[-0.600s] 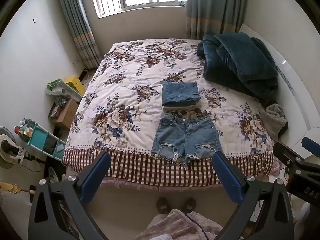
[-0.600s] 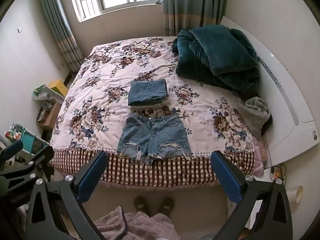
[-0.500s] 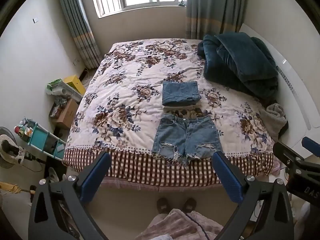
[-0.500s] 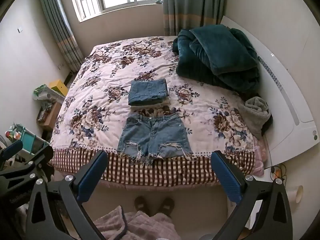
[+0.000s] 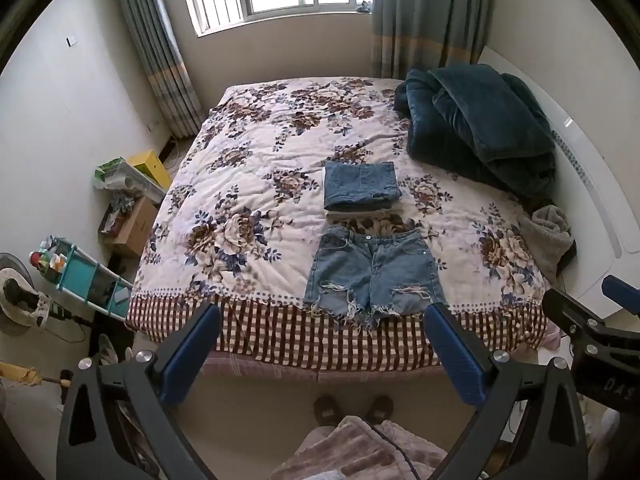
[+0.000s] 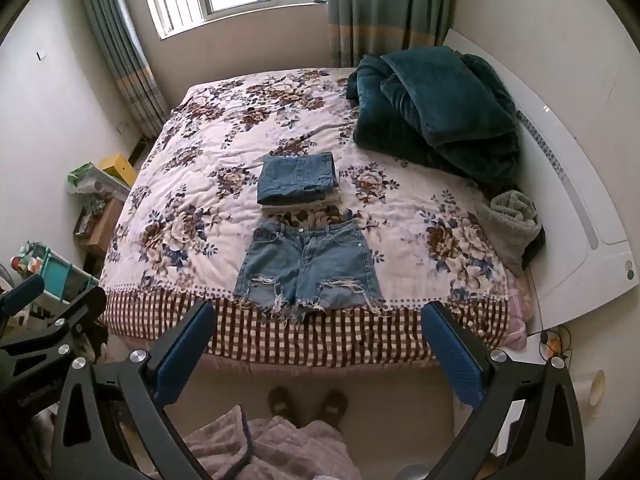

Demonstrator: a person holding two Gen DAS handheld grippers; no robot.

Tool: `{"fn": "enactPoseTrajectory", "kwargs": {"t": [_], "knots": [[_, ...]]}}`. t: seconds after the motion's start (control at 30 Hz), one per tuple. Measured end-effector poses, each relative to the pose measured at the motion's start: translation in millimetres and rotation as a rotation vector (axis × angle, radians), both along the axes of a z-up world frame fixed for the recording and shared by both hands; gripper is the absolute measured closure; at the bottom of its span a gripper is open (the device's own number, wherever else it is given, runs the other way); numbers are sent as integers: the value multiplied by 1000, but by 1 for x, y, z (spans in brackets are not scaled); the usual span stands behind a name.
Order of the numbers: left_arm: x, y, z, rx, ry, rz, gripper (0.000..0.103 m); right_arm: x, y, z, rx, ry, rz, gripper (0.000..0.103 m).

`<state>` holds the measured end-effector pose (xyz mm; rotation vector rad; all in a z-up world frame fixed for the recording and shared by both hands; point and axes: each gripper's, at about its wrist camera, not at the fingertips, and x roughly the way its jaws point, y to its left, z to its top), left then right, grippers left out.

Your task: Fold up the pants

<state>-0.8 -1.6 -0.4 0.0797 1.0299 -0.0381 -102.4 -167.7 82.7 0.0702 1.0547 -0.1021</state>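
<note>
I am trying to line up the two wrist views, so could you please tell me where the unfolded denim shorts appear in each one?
Left wrist: the denim shorts lie flat right of centre, at the bed's near edge, frayed hems over the checked border.
Right wrist: the denim shorts sit just left of centre, same near edge.
Shared landmark: the folded denim stack lies just beyond the waistband in both views.

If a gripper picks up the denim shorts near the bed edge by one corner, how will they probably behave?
The denim shorts lie flat and spread on the floral quilt, so they are probably floppy: a corner grip would likely let the rest hang and swing. The frayed hems overhang the bed edge, so loose threads may snag. Denim looks fairly thick, so folds should hold reasonably well.
</note>
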Motion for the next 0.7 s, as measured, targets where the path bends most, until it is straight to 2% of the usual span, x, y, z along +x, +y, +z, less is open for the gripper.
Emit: {"fn": "enactPoseTrajectory", "kwargs": {"t": [0.37,0.6,0.7], "knots": [[-6,5,7,-3,6,2,0,-4,2,0,-5,1,-1,0],[-9,4,1,-6,7,2,0,-7,1,-1,0,4,-3,0],[-6,4,8,-13,10,8,0,-6,0,-1,0,5,-1,0]]}}
